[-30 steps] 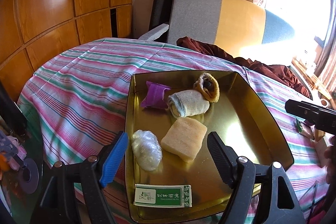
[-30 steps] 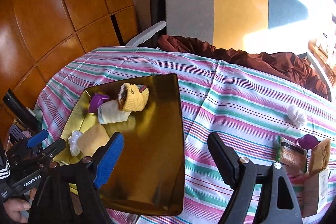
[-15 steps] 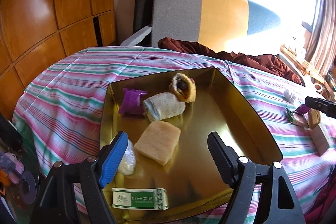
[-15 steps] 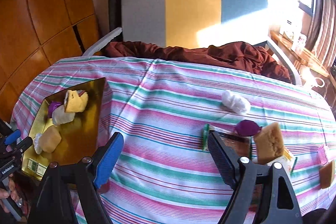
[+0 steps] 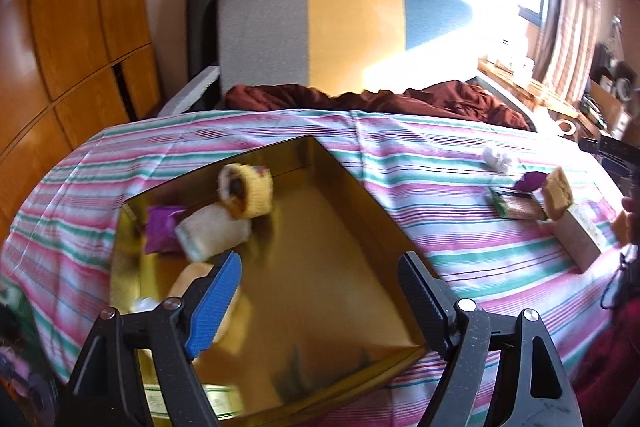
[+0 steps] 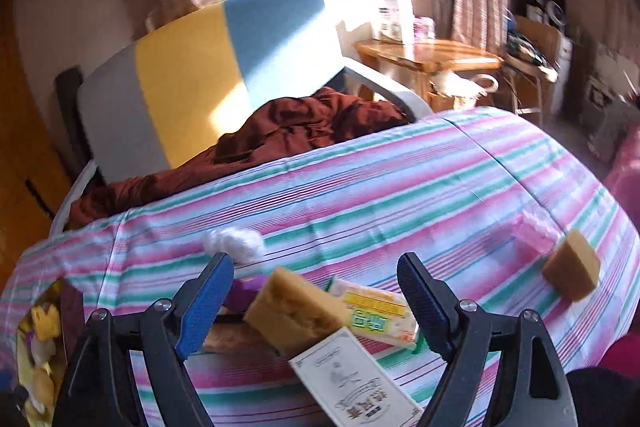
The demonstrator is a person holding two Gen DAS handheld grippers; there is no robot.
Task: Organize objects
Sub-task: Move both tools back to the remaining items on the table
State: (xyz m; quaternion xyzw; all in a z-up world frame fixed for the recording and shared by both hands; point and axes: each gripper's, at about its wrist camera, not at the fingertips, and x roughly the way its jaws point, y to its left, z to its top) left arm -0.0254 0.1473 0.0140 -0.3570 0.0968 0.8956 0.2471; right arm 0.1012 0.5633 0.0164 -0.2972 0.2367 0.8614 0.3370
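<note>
The right gripper (image 6: 316, 291), jaws wide and empty, hangs just above the sponge (image 6: 294, 311) amid the desk clutter, far nearer than the left gripper (image 5: 320, 287), likewise wide and empty, over the gold tray (image 5: 360, 199).

print on the packets (image 6: 378, 313) is unreadable.
</note>
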